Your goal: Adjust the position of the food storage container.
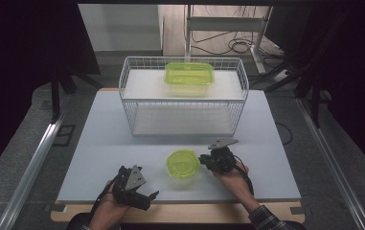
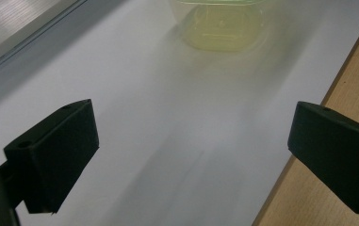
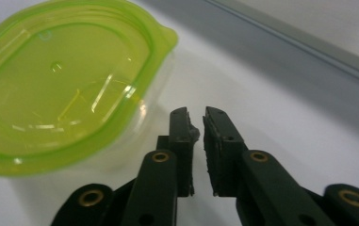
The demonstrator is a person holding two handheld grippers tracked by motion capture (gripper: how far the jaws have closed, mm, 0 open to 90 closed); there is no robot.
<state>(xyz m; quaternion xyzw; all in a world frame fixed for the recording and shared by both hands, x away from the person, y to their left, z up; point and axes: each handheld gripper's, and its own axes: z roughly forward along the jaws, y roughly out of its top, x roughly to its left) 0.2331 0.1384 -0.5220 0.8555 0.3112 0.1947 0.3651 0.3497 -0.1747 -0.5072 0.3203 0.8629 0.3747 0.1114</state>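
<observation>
1. Nearest the person, the left gripper (image 1: 147, 195) lies low at the front edge of the white table (image 1: 98, 143), to the near left of the small green container (image 1: 183, 163). Its jaws stand wide apart with nothing between them, released; in the left gripper view bare tabletop runs ahead to the container (image 2: 219, 23).
2. The small green container sits lid up near the middle of the table's front part. It is close to round, so I cannot tell a long axis; in the right gripper view its lid tab (image 3: 167, 37) points toward the far rail.
3. The right gripper (image 1: 202, 159) sits just right of the container and points at its side. Its jaws are parted by a narrow slit, gripping nothing, with the tips (image 3: 195, 123) just beside the container's wall (image 3: 134, 127).
4. Beyond the container, a band of bare table separates it from the wire basket (image 1: 127, 96).
5. A larger green container (image 1: 189, 74) rests at the basket's far side, its long axis running left to right.
</observation>
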